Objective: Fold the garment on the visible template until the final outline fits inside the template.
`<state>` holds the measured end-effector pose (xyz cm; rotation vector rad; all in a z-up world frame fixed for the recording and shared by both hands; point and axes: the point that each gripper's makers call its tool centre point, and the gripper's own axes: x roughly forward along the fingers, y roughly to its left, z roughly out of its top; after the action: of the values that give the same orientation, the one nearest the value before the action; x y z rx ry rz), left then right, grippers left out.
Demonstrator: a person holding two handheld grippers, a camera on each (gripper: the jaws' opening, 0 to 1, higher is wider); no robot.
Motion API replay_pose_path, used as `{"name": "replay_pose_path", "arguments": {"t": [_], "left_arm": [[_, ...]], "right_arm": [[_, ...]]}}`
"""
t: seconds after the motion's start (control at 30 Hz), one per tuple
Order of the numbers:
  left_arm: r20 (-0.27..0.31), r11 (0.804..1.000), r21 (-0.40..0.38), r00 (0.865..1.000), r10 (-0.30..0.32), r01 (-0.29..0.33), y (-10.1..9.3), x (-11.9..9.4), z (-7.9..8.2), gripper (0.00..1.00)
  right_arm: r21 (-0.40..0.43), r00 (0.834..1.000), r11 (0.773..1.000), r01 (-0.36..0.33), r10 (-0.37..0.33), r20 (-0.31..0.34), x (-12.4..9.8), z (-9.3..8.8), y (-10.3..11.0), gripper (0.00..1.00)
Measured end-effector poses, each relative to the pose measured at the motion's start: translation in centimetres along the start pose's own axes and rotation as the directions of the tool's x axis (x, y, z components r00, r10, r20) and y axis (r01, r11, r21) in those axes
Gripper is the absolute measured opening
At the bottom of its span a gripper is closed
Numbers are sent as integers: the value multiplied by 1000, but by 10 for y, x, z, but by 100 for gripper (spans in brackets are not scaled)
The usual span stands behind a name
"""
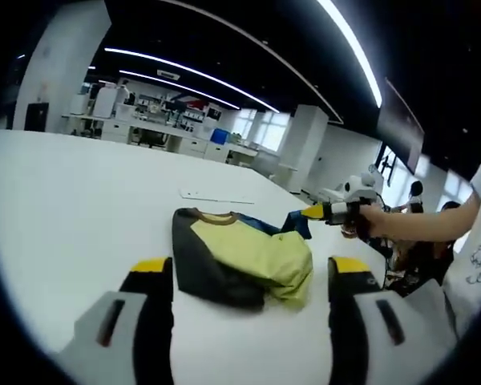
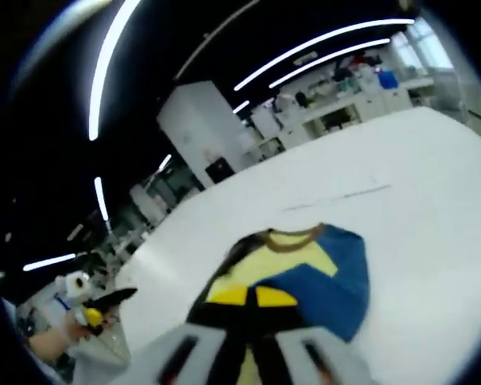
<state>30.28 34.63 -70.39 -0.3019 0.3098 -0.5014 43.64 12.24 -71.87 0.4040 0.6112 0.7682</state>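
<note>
A garment (image 1: 248,255) in yellow, black and blue with a brown collar lies bunched on the white table (image 1: 80,208). My left gripper (image 1: 250,269) is open, its yellow-tipped jaws standing wide on either side of the garment's near edge. My right gripper (image 1: 311,212) comes in from the right in a hand, and a blue fold rises to its tip. In the right gripper view the garment (image 2: 337,281) lies just ahead, and the right gripper (image 2: 248,297) is shut on its near edge. The left gripper (image 2: 96,314) shows small at the lower left.
A thin pale line (image 1: 216,198) is marked on the table beyond the garment, the same line (image 2: 345,195) in the right gripper view. A person's arm and white shirt (image 1: 477,241) stand at the table's right side. Benches and pillars fill the far room.
</note>
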Motion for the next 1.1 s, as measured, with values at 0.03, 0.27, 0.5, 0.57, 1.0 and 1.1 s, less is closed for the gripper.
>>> {"name": "replay_pose_path", "arguments": {"t": [0.03, 0.27, 0.5, 0.57, 1.0, 1.1], "left_arm": [[1, 1000, -2, 1000, 1, -1, 1, 0, 0, 76], [-4, 1000, -9, 1000, 5, -5, 5, -1, -3, 76], [-5, 1000, -21, 1000, 5, -5, 2, 2, -6, 76], [-8, 1000, -22, 1000, 5, -6, 3, 3, -7, 76], [-6, 999, -40, 1000, 1, -1, -3, 7, -8, 76], [-8, 999, -36, 1000, -2, 1, -4, 8, -7, 76]], "right_arm": [[-5, 1000, 1000, -4, 4, 0, 3, 2, 2, 0], [-20, 1000, 1000, -22, 22, -5, 29, 6, 21, 0], [-35, 998, 999, -6, 3, -69, 57, -9, 16, 0], [-39, 995, 999, 1, -4, -95, 65, -16, 13, 0], [-103, 972, 995, 7, -31, -233, 87, -62, 7, 0], [-101, 972, 995, 9, -33, -234, 86, -62, 8, 0]]}}
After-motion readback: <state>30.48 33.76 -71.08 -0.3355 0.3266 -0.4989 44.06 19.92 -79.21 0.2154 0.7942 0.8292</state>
